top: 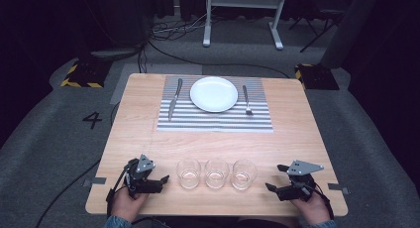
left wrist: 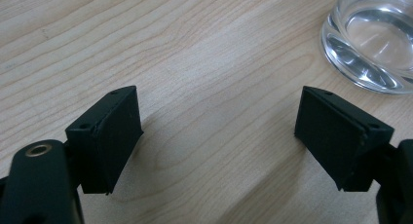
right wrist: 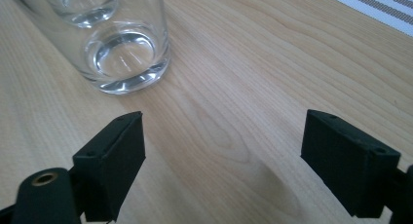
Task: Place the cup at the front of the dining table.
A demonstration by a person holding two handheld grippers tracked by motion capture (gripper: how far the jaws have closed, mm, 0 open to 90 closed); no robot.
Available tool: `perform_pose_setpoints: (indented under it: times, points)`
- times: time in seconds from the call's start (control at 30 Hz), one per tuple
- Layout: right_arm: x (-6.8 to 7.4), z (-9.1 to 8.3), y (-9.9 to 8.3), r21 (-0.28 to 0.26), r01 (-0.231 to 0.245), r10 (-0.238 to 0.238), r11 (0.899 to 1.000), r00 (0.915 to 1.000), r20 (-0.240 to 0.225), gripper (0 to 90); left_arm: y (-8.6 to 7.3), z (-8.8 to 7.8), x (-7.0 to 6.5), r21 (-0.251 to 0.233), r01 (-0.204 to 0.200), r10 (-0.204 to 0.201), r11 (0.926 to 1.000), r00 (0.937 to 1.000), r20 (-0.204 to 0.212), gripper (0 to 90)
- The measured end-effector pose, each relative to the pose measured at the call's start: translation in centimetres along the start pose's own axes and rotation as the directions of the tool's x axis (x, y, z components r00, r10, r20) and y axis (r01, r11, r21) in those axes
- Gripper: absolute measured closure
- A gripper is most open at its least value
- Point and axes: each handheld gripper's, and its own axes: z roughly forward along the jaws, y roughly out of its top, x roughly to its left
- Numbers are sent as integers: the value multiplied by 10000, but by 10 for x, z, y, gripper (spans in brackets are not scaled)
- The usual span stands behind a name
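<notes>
On the grey floor at about 9 o'clock from the table, a black figure "4" [top: 92, 120] is the one piece of writing that can be read; the glasses, plate and cutlery carry no legible marks. Yellow-and-black striped blocks sit at 10 o'clock [top: 83, 74] and 2 o'clock [top: 315, 75] off the table's far corners, and a white frame on two feet [top: 242, 17] stands at 12 o'clock beyond it, with cables on the floor beside it.

On the wooden table [top: 133, 124], a striped placemat [top: 215, 120] lies toward 12 o'clock. From left to right it holds a knife [top: 175, 98], a white plate [top: 214, 94] and a fork [top: 246, 100], each apart from the next.

Along the near edge, toward 6 o'clock, the left gripper [top: 157, 180] rests in the person's left hand [top: 126, 203], its jaws spread wide over bare wood with nothing between them. In the left gripper view the base of a glass [left wrist: 372, 44] sits at 1 o'clock of those jaws, not touching. Then come three empty clear glasses in a row: left [top: 188, 173], middle [top: 216, 172], right [top: 244, 174], close together. The right gripper [top: 275, 177], held by the right hand [top: 313, 208], also has its jaws wide apart and empty; in the right gripper view a glass [right wrist: 127, 44] stands at 11 o'clock, clear of the jaws.
</notes>
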Motion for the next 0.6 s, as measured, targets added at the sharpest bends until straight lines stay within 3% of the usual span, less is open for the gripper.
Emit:
perform_pose_setpoints:
  times: [0.17, 0.2, 0.53, 0.6]
  points:
    - [12, -9, 7, 251, 112, -113, 9996, 9999, 43, 158, 0, 0, -1, -32, -17, 17, 10000, 10000, 55, 172]
    - [18, -12, 12, 288, 222, -222, 9993, 9998, -4, 158, 0, 0, -1, -26, -194, 194, 9998, 9997, 115, 173]
    - [37, -20, 33, -147, 393, -398, 9991, 9986, -357, 148, 2, 2, 0, -32, -33, 33, 10000, 10000, 0, 173]
    - [39, -19, 36, -259, 181, -192, 9995, 9989, -435, 146, 2, 2, 1, -34, -2, 1, 10000, 10000, -33, 174]
